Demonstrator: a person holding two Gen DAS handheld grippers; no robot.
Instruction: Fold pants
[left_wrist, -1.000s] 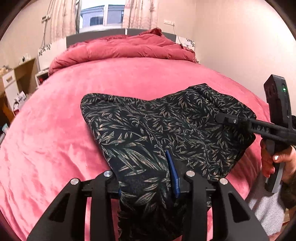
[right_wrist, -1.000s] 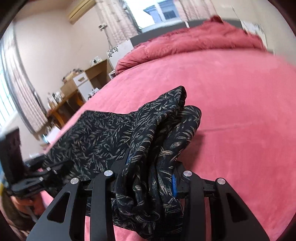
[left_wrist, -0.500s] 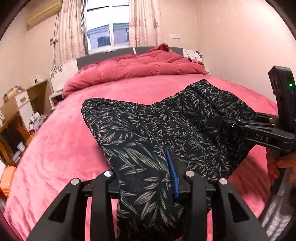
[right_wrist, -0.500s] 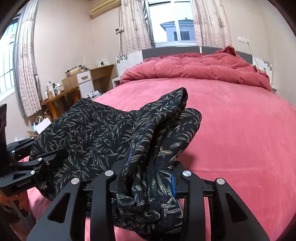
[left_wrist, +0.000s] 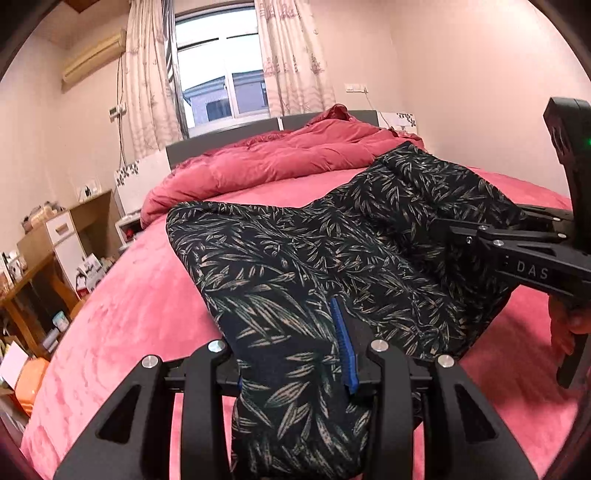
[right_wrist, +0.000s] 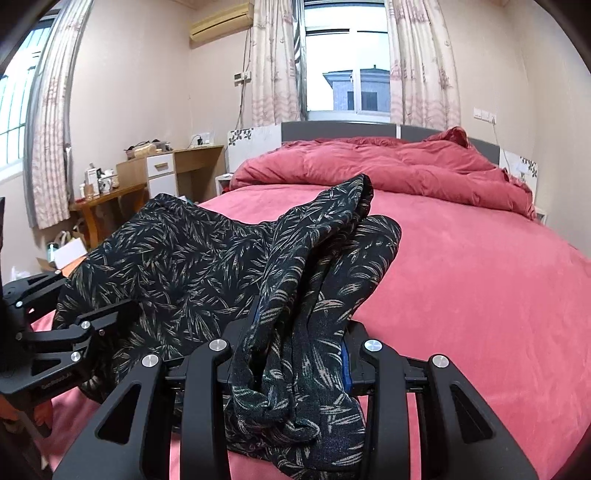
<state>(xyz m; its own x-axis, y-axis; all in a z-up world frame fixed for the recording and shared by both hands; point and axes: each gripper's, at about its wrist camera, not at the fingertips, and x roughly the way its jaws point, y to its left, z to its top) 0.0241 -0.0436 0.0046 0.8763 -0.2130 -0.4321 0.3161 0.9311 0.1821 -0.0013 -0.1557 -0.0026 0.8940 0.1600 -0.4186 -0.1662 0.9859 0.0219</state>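
Black pants (left_wrist: 332, 251) with a pale leaf print hang lifted above the pink bed (left_wrist: 129, 314), stretched between both grippers. My left gripper (left_wrist: 295, 354) is shut on a bunched end of the cloth, which hides its left pad. In the right wrist view the pants (right_wrist: 192, 266) drape leftward, and my right gripper (right_wrist: 295, 343) is shut on a thick gathered fold. Each gripper shows in the other's view: the right gripper (left_wrist: 458, 230) at the right edge with a hand on its handle, the left gripper (right_wrist: 107, 317) at the lower left.
A crumpled red duvet (right_wrist: 388, 166) lies along the headboard below a curtained window (right_wrist: 347, 70). A wooden desk (right_wrist: 110, 199) and white drawers (right_wrist: 160, 170) with clutter stand left of the bed. Pink blanket (right_wrist: 480, 277) stretches wide on the right.
Both grippers have risen and tilted upward with the pants still gripped, so more wall and window show. The cloth has lifted higher off the bed.
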